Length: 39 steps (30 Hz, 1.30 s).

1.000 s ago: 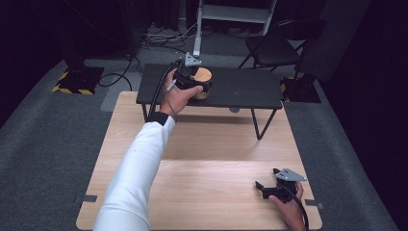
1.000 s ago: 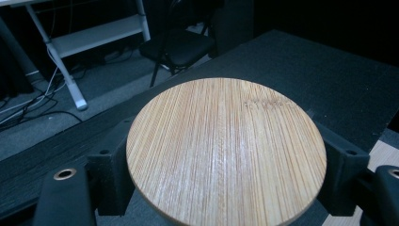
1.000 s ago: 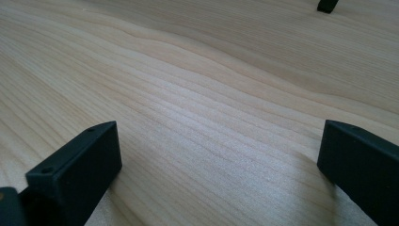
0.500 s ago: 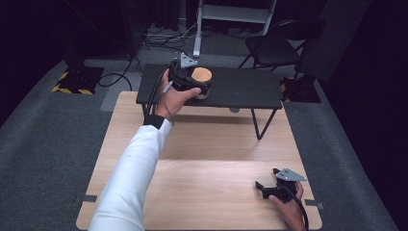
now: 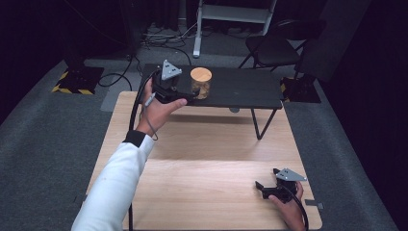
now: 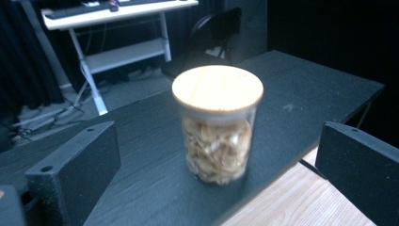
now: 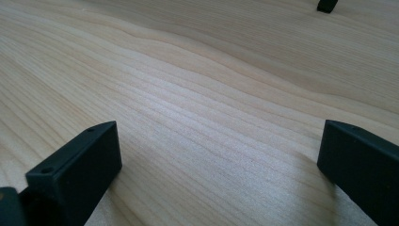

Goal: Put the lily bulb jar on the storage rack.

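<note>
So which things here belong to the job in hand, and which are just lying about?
In the job:
- jar with wooden lid, upright on the black side table
- left tool, open, jar free between its jaws

Lying about:
- right tool, open on the wooden table
- chair

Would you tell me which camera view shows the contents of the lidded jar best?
The left gripper view: the jar stands close and centred, its clear wall showing pale, flaky pieces under the wooden lid. The high view shows it small, mostly from above. The right gripper view looks at bare wood.
</note>
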Each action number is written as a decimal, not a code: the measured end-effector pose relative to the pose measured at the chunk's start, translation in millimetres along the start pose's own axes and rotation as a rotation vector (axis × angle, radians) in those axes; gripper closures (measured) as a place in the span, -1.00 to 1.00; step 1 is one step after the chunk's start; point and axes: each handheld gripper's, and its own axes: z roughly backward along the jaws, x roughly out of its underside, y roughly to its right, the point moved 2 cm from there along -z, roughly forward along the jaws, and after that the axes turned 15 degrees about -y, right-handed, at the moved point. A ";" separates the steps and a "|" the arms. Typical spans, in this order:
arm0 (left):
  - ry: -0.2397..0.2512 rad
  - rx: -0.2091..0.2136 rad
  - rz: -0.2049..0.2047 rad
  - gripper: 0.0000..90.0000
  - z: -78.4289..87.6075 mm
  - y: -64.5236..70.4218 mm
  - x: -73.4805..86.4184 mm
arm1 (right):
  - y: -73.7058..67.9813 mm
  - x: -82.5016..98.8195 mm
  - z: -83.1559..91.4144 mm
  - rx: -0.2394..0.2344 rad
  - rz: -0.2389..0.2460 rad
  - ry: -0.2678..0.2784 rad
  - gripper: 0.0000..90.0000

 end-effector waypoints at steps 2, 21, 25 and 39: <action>0.011 0.016 -0.017 -0.99 4.0 0.4 9.0 | -0.1 0.0 0.0 0.000 -0.001 0.000 -1.00; -0.022 0.040 -0.038 -0.99 -0.8 31.2 112.3 | -0.1 0.1 0.0 0.001 0.001 0.001 -1.00; -0.028 0.056 -0.023 -0.99 -4.6 35.5 135.3 | -0.1 0.1 -0.1 0.001 0.001 0.001 -1.00; -0.101 0.086 -0.003 -0.99 -16.5 50.3 215.0 | -0.2 0.1 -0.1 0.001 0.001 0.001 -1.00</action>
